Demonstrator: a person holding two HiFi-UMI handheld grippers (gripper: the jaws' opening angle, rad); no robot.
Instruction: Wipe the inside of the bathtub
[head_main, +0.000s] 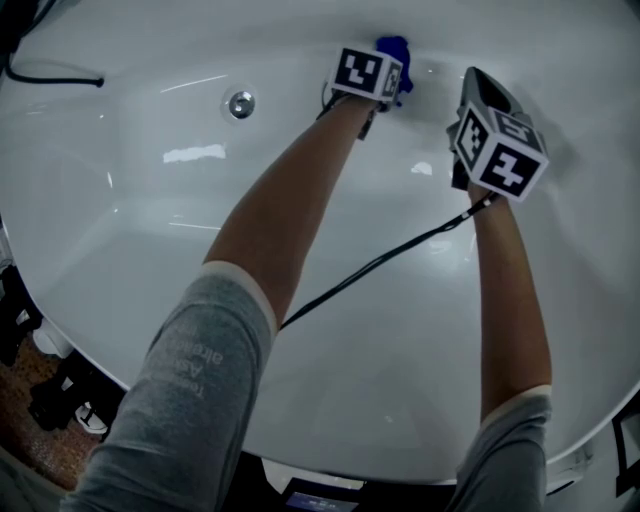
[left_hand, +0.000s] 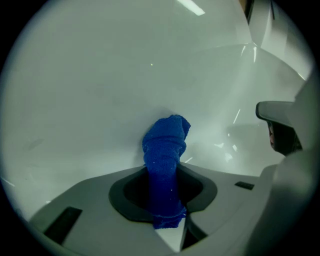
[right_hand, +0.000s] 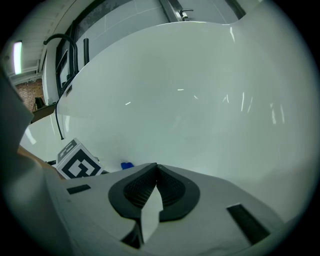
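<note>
Left fingers (left_hand: 132, 192) are clamped on the blue cloth (left_hand: 165, 145). The cloth is bunched into a roll, with its long axis running straight out along the fingers and its tip against the bathtub (head_main: 150, 200) wall. So the left gripper (left_hand: 164, 197) has the only wiping tool, and it's already at the work face.

Right fingers (right_hand: 137, 190) are closed on nothing, pads meeting at the tip. The right gripper (right_hand: 156, 187) sits just beside the left one, on its right, and points at bare wall. I can't tell if it touches.

In the head view, both are on the far wall of the tub near the far rim, with the cloth past the left marker cube. The round metal fitting (head_main: 240, 104) is off to the left on the same wall, and the cable (head_main: 380, 262) trails back across the basin.

My read: wiping is in progress and the next stroke is the left hand's. The cloth meets the wall end-on, so the contact patch looks small. A sideways sweep along the wall should cover more than pushing in.
</note>
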